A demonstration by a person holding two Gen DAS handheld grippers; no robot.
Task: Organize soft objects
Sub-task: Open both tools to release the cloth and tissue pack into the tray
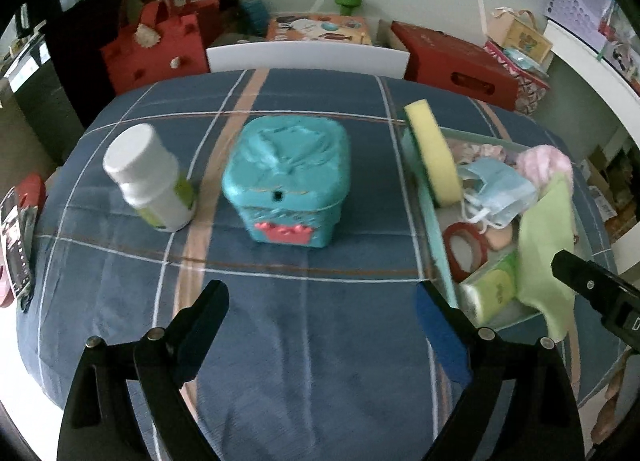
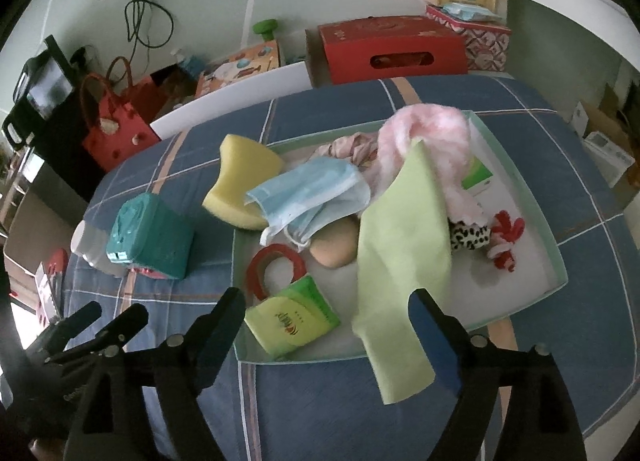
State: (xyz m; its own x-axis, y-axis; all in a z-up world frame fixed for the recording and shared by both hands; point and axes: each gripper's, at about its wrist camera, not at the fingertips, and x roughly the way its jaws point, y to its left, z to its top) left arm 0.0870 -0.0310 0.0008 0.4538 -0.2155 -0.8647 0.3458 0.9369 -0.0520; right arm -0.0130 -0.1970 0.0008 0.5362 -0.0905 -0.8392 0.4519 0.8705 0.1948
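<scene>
Cloth [image 2: 402, 245], pale green, draped over tray [image 2: 558, 265]

Each black plastic claw, left claw [image 1: 320, 325] and right claw [image 2: 328, 325], has blue-padded fingers [image 1: 440, 341] and silver pivot screws [image 1: 486, 333].

Bare cloth [image 1: 320, 341] ahead; teal box [image 1: 288, 185], white bottle [image 1: 150, 177] beyond.
</scene>
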